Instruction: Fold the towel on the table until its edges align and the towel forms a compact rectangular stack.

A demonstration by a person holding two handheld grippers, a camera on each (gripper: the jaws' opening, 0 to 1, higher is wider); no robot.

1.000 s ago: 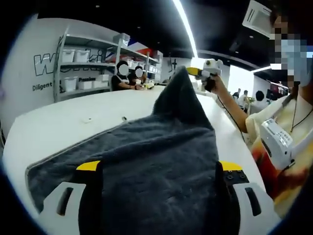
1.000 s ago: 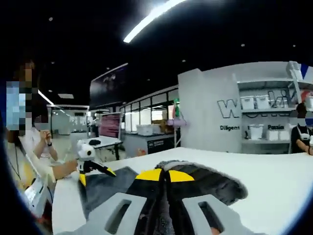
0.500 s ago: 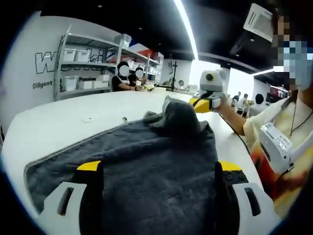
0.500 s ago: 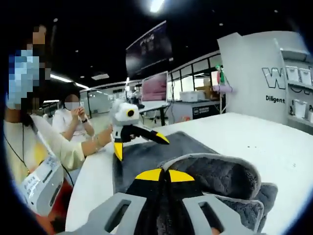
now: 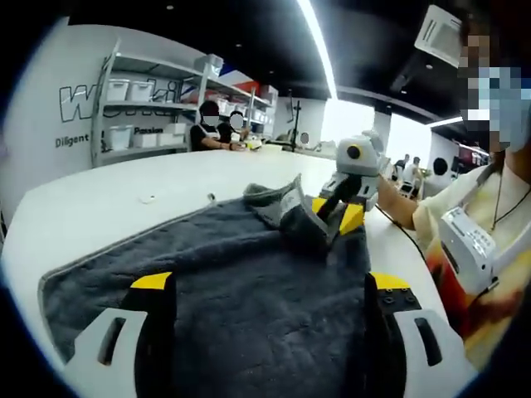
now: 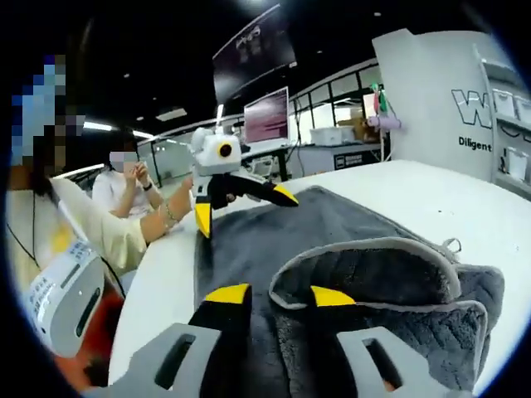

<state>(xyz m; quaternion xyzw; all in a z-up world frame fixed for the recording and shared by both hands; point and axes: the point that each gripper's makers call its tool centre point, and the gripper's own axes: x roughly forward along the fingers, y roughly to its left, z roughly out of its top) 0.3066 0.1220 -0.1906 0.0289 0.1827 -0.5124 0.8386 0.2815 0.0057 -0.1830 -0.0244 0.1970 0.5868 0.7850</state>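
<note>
A dark grey towel [image 5: 211, 249] with a pale hem lies spread on the white table [image 5: 99, 199]. Its far corner is folded back over itself in a loose hump [image 6: 373, 265]. My left gripper [image 5: 270, 282] is open, its yellow-tipped jaws wide apart above the towel's near part. From the right gripper view, the left gripper [image 6: 243, 211] hovers open over the towel's far edge. My right gripper [image 6: 280, 295] is open, and the folded hem loop lies just ahead of its jaws. In the left gripper view, the right gripper [image 5: 336, 211] sits beside that folded corner.
The person [image 5: 477, 224] holding the grippers stands at the table's right edge. Shelves with white bins [image 5: 137, 108] line the back wall, with two people [image 5: 220, 128] seated near them. A small object [image 5: 148, 200] lies on the table. Another person [image 6: 129, 178] sits behind.
The right gripper brought the raised towel corner down onto the towel and opened, letting it go. The left gripper stayed open and still.
</note>
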